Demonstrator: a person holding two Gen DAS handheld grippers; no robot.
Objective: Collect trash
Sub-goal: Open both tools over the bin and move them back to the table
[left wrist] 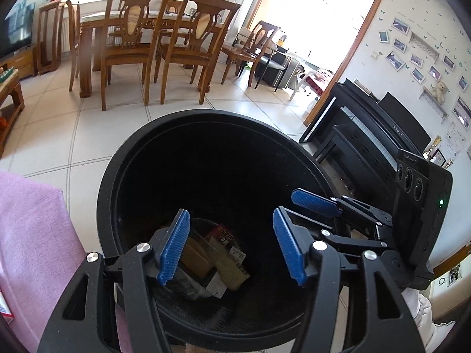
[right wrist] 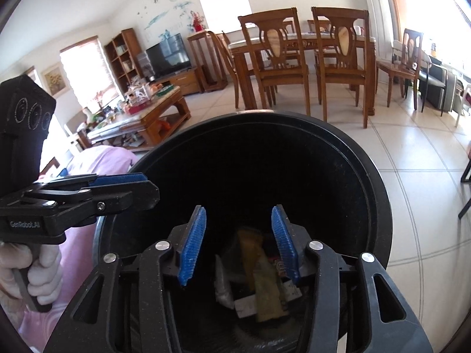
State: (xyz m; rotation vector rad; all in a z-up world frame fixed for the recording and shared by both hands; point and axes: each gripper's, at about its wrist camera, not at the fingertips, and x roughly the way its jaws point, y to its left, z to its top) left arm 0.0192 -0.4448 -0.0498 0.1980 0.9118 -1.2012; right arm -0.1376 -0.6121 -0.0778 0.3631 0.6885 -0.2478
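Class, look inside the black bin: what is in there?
At the bottom of the bin lies a pile of wrappers and paper scraps. Anything beneath that pile is covered and cannot be seen.

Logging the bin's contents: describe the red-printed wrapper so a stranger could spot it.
Look into the round black trash bin below both open grippers. At its bottom lies a heap of wrappers. The red-printed wrapper sits at the heap's far edge, the only red piece among tan and white ones.
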